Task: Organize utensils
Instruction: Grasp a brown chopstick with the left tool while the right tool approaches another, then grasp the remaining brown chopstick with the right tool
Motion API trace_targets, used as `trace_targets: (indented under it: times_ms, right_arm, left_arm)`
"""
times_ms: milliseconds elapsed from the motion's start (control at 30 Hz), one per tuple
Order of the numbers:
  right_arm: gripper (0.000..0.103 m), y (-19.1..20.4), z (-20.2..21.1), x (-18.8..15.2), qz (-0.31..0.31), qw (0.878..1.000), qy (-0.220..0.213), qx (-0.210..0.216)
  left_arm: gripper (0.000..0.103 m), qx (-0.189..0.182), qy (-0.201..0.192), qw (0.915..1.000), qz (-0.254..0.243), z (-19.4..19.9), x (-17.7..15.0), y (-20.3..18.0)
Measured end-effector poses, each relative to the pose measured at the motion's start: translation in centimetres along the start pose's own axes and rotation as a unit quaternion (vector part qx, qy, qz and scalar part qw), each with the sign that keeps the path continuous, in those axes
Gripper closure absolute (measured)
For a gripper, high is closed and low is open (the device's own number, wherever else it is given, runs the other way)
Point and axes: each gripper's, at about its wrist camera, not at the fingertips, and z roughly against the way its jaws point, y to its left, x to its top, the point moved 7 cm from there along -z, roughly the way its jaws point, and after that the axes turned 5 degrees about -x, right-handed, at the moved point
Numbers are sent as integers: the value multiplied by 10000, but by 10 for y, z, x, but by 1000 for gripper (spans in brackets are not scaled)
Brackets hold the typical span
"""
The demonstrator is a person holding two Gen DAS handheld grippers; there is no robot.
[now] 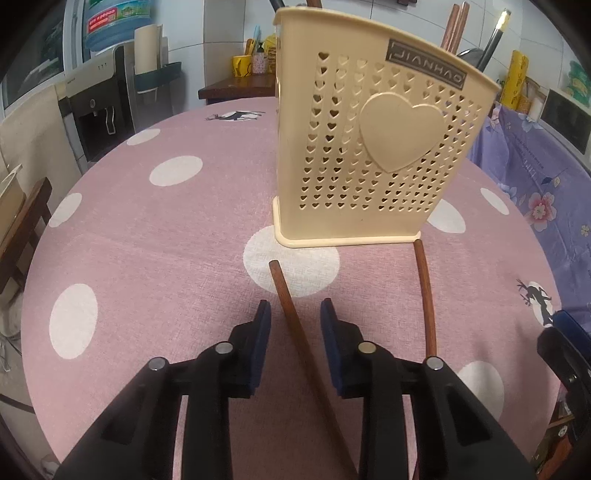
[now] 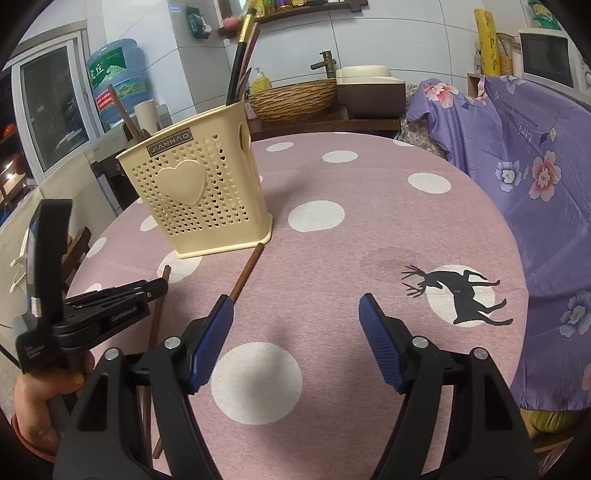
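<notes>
A cream perforated utensil holder (image 1: 373,147) with a heart stands upright on the pink dotted tablecloth (image 1: 155,251); it also shows in the right wrist view (image 2: 199,199). Chopsticks and a dark utensil (image 1: 493,40) stick out of it. Two brown wooden chopsticks lie on the cloth. One chopstick (image 1: 295,325) runs between the jaws of my left gripper (image 1: 295,314), which is open and straddles it. The other chopstick (image 1: 426,295) lies to its right, its tip at the holder's base; it also shows in the right wrist view (image 2: 246,272). My right gripper (image 2: 295,310) is open and empty above the cloth.
A purple floral cloth (image 2: 535,184) hangs at the table's right edge. A water dispenser with a blue bottle (image 1: 114,26) stands far left. A wooden chair (image 1: 26,221) is at the left edge. A sink counter (image 2: 325,96) lies behind the table.
</notes>
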Motion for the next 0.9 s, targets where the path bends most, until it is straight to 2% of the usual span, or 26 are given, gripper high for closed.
trace_targets:
  times_ms: [167, 267, 533, 667, 733, 900]
  right_arm:
    - [32, 3, -6, 1, 57, 9999, 87, 4]
    - [32, 8, -12, 0, 75, 9997, 225, 112]
    - [33, 31, -39, 5, 160, 9969, 666, 379]
    - [45, 44, -58, 9, 197, 9955, 879, 305]
    - [55, 49, -69, 11, 189, 9948, 975, 236]
    - [66, 58, -89, 13, 231, 9930, 1154, 66]
  left_arm:
    - [82, 63, 51, 10000, -29, -4, -2, 3]
    - [91, 75, 56, 9999, -53, -2, -4, 6]
    - [92, -90, 82, 9999, -19, 0, -5, 16]
    - [92, -138, 66, 9999, 1, 0, -5, 16]
    - [92, -117, 47, 9999, -27, -1, -5, 15]
    - [92, -174, 32, 9998, -2, -1, -5, 17]
